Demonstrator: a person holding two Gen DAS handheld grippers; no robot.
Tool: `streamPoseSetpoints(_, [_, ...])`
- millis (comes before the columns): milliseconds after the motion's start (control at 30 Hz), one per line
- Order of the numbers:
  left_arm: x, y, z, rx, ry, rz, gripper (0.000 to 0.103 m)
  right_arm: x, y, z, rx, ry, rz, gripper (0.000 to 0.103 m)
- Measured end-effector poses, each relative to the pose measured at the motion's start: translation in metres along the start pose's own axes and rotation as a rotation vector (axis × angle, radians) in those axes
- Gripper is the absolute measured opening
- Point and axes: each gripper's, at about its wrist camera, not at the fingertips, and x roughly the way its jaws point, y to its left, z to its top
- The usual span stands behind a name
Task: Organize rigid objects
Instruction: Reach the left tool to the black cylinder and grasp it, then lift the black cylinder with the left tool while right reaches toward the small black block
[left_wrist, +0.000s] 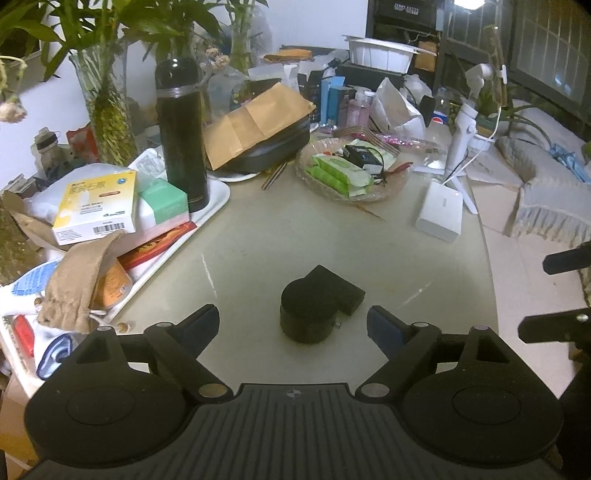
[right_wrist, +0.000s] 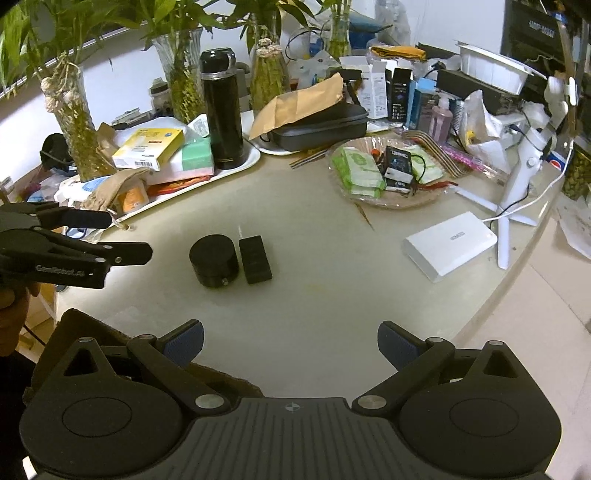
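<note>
Just ahead, black cylinder beside block

Black cylinder beside black block, right hand-held gripper open above table

Matte black left gripper and right gripper: ribbed centre plates, round side discs, silver pivot screws, blue textured fingers, pale lettering along one arm.

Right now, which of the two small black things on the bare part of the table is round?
The black cylinder, the one nearer the left hand-held gripper. Its top is a flat circle, while the black block beside it is a flat rectangle.
</note>
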Motion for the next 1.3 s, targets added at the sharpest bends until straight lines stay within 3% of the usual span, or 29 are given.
streamPoseSetpoints(733, [0.088,-0.021,0.01,0.089,0.153,0.016,0.085,0.004,-0.016,0.0,0.083,0.009,0.034,0.101])
streamPoseSetpoints(833, [0.096,-0.024,0.011,0.092,0.167,0.018,0.08,0.004,-0.017,0.0,0.086,0.008,0.036,0.101])
streamPoseSetpoints(1033, [0.11,-0.021,0.013,0.043,0.224,0.03,0.058,0.004,-0.016,0.0,0.08,0.007,0.038,0.101])
streamPoseSetpoints(1300, [0.106,-0.021,0.015,0.031,0.246,0.023,0.056,0.004,-0.016,0.0,0.079,0.013,0.033,0.101])
